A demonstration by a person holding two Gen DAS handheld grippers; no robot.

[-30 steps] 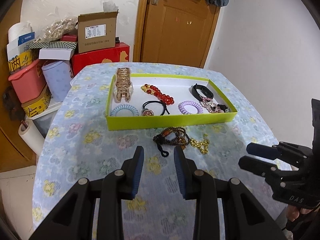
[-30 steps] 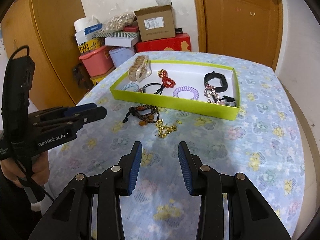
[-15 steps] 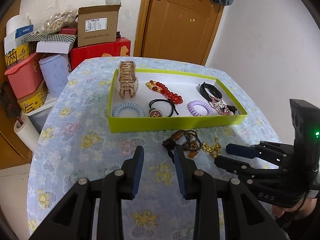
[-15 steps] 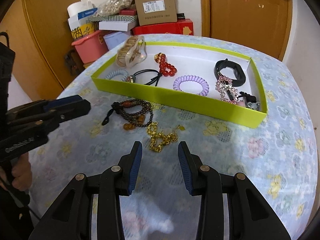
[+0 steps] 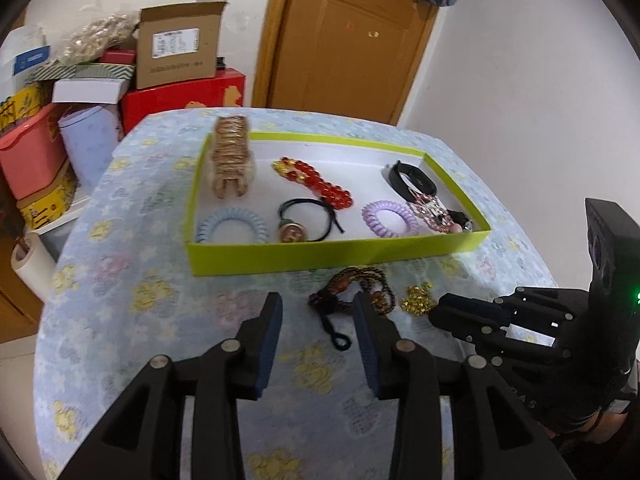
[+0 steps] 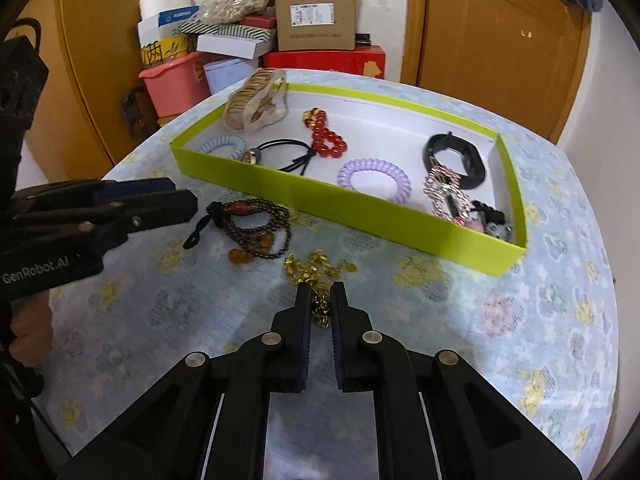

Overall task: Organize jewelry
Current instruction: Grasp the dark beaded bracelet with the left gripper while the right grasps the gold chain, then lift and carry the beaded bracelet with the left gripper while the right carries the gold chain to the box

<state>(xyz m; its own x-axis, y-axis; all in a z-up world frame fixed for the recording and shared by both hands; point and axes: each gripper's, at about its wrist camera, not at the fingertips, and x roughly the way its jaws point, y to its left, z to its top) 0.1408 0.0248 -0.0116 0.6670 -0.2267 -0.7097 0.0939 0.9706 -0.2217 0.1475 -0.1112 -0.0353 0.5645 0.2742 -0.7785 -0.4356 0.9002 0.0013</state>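
On the worktop (image 6: 560,320) before the green tray (image 6: 360,216), my right gripper (image 6: 321,300), just closed, pinches one end of the gold chain (image 6: 316,268); my left gripper (image 5: 318,312), just widening, straddles the beaded necklace (image 5: 352,284); risk: chain slipping or snagging beads when lifted.

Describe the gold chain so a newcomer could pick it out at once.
Find the lime-green tray on the flowered tablecloth. Two pieces lie on the cloth in front of its near wall: a dark beaded necklace and, beside it, the gold chain. The chain is the shiny yellow crumpled heap, not the brown loop with amber beads, and the right tongs have just closed on its near end.
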